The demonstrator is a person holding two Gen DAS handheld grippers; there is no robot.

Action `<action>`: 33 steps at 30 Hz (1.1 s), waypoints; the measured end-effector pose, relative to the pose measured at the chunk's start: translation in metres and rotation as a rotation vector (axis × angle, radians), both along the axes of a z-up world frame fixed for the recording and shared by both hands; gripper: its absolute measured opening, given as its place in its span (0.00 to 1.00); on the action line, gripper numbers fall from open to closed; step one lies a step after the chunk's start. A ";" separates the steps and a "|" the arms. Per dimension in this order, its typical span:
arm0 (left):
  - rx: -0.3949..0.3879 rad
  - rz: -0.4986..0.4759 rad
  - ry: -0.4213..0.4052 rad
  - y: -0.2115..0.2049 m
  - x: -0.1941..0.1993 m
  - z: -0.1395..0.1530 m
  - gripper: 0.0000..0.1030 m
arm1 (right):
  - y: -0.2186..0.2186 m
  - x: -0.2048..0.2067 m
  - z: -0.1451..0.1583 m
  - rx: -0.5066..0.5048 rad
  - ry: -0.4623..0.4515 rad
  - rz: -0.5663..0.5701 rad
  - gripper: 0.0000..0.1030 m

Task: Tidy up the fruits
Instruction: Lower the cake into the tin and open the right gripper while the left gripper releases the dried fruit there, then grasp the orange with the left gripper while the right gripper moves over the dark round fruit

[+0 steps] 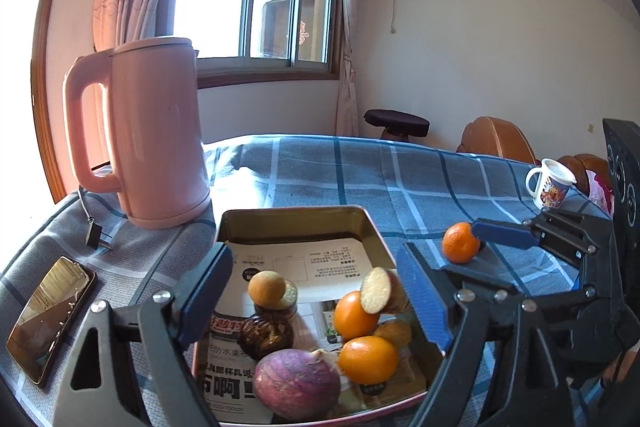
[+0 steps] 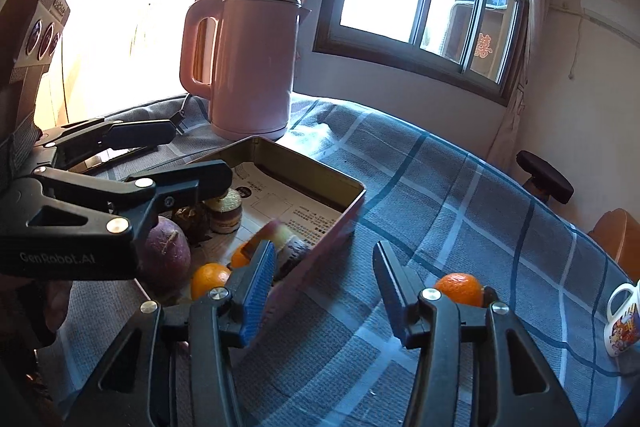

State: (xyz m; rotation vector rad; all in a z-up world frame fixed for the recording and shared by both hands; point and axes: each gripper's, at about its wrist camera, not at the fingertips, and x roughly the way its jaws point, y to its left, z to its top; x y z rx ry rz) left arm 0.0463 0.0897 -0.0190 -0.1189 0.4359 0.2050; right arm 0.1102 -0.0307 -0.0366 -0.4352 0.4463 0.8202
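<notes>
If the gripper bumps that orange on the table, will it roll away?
Probably. The orange is round and sits loose on the flat cloth, outside the tin, so a nudge would likely send it rolling. It looks firm, so the open right gripper could likely pinch it.

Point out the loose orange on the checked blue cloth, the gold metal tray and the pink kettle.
Loose orange on the checked blue cloth (image 1: 461,242), left wrist view: middle of its peel.
Gold metal tray (image 1: 296,223), left wrist view: inner far wall.
Pink kettle (image 2: 252,67), right wrist view: middle of its body.
</notes>
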 end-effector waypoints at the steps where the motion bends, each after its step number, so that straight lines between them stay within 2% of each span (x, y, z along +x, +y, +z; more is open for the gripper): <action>1: 0.003 -0.014 -0.001 -0.006 0.002 0.001 0.86 | -0.010 0.004 0.003 0.004 -0.003 -0.021 0.51; 4: 0.015 -0.058 -0.003 -0.027 0.011 0.005 0.90 | -0.039 0.025 0.009 0.015 -0.006 -0.117 0.54; 8: 0.055 -0.123 0.005 -0.063 0.028 0.007 0.90 | -0.072 0.059 0.013 0.051 0.028 -0.280 0.54; 12: 0.063 -0.178 0.041 -0.091 0.054 0.006 0.90 | -0.096 0.086 0.008 0.093 0.063 -0.411 0.54; 17: 0.026 -0.222 0.117 -0.115 0.092 -0.002 0.90 | -0.114 0.101 -0.005 0.112 0.094 -0.509 0.54; 21: 0.006 -0.233 0.175 -0.125 0.120 -0.011 0.90 | -0.132 0.108 -0.007 0.169 0.114 -0.553 0.55; 22: 0.006 -0.238 0.194 -0.127 0.126 -0.014 0.89 | -0.136 0.109 -0.008 0.182 0.118 -0.561 0.56; 24: 0.010 -0.234 0.222 -0.129 0.137 -0.019 0.88 | -0.143 0.109 -0.010 0.206 0.120 -0.584 0.73; 25: 0.006 -0.238 0.233 -0.130 0.142 -0.021 0.88 | -0.146 0.109 -0.011 0.218 0.125 -0.592 0.75; 30: -0.030 -0.240 0.292 -0.127 0.162 -0.035 0.74 | -0.147 0.106 -0.009 0.246 0.126 -0.567 0.75; 33: -0.013 -0.260 0.319 -0.132 0.165 -0.041 0.56 | -0.142 0.105 -0.011 0.242 0.134 -0.545 0.75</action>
